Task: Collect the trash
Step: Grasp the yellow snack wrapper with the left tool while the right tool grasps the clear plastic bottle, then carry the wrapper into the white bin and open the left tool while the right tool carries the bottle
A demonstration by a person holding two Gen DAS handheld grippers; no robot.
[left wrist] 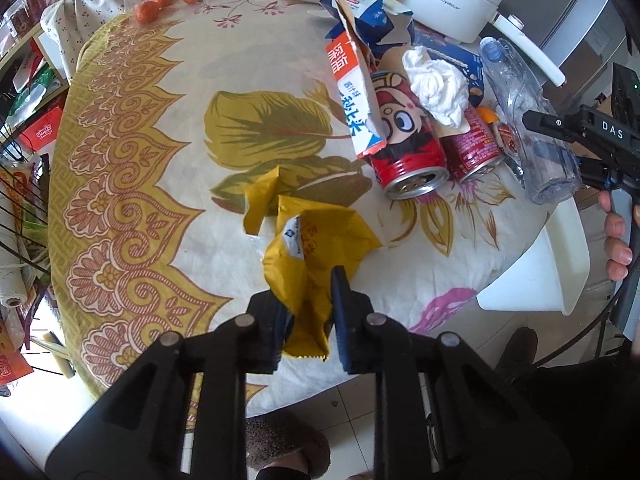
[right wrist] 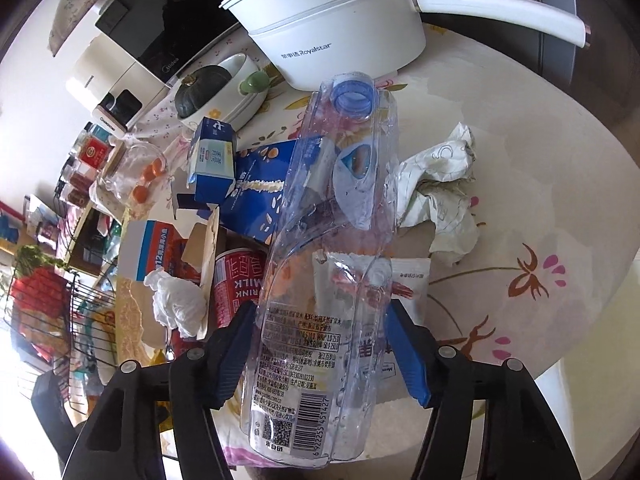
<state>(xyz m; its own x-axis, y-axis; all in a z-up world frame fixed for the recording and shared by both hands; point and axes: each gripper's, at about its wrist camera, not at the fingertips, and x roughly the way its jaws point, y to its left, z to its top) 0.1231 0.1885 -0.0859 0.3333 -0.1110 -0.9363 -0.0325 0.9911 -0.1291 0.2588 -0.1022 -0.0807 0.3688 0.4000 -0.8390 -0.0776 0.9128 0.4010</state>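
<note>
Left gripper (left wrist: 310, 316) pinched on a crumpled yellow wrapper (left wrist: 308, 256), pads pressed into its lower folds; wrapper sits at the near edge of the table (left wrist: 132, 152), partly lifted. Right gripper (right wrist: 320, 350) clamped across a crushed clear bottle (right wrist: 332, 240), blue pads touching both its sides, cap end pointing toward the white pot (right wrist: 340, 28). Bottle lies over a small white sachet (right wrist: 408, 280). Left of the bottle: red can (right wrist: 236, 288), tissue wad (right wrist: 176, 308), torn blue cartons (right wrist: 256, 196). Right of it: crumpled paper (right wrist: 440, 196). In the left view, two red cans (left wrist: 404, 140) lie side by side under a carton flap
</note>
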